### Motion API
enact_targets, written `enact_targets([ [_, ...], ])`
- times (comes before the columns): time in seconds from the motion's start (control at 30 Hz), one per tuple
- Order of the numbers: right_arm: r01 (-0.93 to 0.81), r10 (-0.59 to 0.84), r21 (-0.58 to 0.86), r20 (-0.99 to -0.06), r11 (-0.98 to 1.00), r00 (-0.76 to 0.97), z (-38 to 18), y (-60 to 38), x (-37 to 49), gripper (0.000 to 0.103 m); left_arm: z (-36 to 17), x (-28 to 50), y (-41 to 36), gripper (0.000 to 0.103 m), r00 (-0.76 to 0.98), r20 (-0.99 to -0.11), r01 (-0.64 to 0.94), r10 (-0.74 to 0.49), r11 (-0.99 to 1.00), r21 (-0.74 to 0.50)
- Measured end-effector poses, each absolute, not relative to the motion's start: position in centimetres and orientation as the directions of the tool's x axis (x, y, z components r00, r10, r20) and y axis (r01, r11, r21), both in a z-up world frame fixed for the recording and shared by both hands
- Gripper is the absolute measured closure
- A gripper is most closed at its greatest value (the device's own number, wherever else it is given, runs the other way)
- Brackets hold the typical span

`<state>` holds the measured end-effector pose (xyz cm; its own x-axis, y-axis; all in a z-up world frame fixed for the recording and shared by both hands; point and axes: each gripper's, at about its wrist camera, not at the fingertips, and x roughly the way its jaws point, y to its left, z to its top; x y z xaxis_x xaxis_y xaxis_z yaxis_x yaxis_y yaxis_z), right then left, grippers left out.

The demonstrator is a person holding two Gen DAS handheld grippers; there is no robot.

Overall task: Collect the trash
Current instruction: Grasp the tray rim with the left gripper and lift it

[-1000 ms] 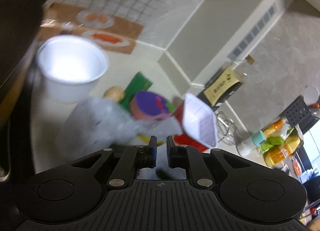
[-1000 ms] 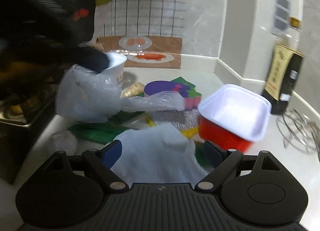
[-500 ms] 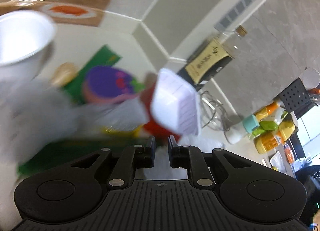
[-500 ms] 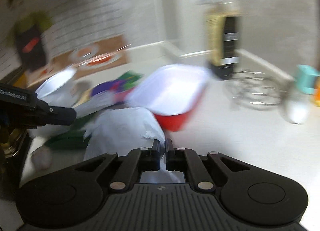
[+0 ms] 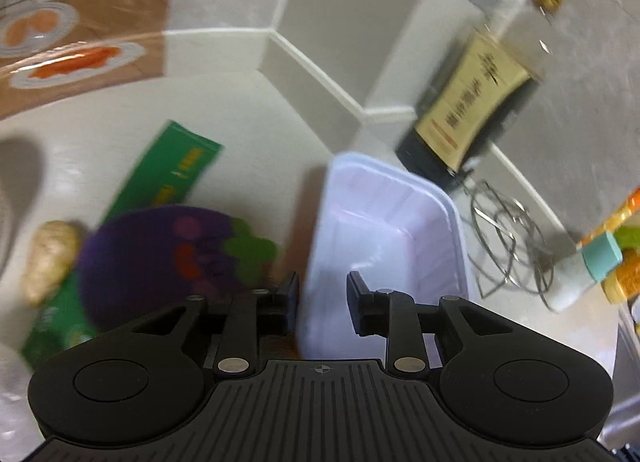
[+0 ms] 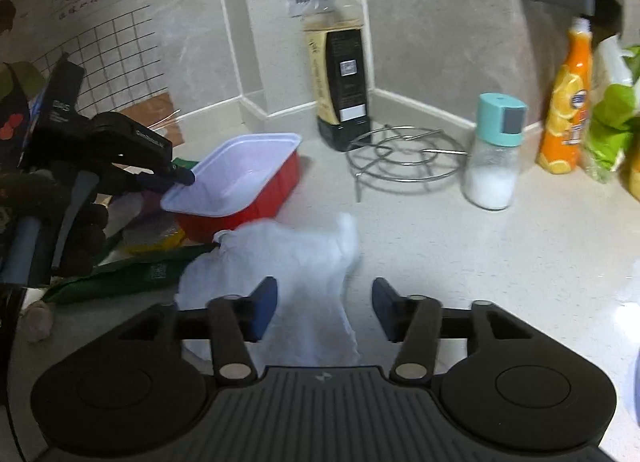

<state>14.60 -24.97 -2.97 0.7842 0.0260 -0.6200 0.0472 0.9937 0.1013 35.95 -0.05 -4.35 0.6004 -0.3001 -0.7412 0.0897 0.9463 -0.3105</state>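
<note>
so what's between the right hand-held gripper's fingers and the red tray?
Right wrist view: a crumpled white tissue lies on the counter, running from between the open right hand-held gripper fingers up to the red tray. Nothing else there.

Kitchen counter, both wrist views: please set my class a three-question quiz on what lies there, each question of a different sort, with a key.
1. True or false: the red tray with the white inside holds food.
2. Which container has a teal cap? A the shaker of white grains; B the orange bottle; C the dark bottle.
3. What colour is the long flat packet that lies on the counter beside the crumpled white paper?

Key: 1 false, the tray is empty; 2 A; 3 green.
</note>
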Motion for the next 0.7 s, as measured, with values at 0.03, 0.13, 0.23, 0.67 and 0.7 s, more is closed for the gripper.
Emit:
enact_targets([
  [0.03,0.051,0.016,0.089,-0.623,0.995,0.782,-3.1,-25.0,14.4,0.049,-4.7,36.1,-0.6,0.073,0.593,-0.746,0.107,-0.303,0.948,-0.3],
  [0.13,0.055,-0.005,0.061,-0.628,0.997,0.778,-3.4,-24.8,14.4,0.048,-5.7,36.4,-1.7,0.074,0.564,-0.763,0.156,-0.314,0.949,-0.275],
  [0.23,0.051,-0.01,0.046,-0.632,0.998,0.775,-3.9,-24.4,14.1,0.041,-5.8,35.4,-1.9,0.085,0.561,-0.765,0.198,-0.317,0.948,-0.248],
  [0.67,0.049,-0.012,0.042,-0.627,0.998,0.779,-4.2,-23.3,15.2,0.038,-2.2,25.4,4.3,0.089,0.619,-0.688,0.207,-0.379,0.924,-0.323],
  [0.7,0.034,0.014,0.067,-0.615,0.997,0.788,-3.7,-23.3,15.6,0.038,-2.1,24.5,4.7,0.089,0.617,-0.69,0.198,-0.378,0.923,-0.33],
])
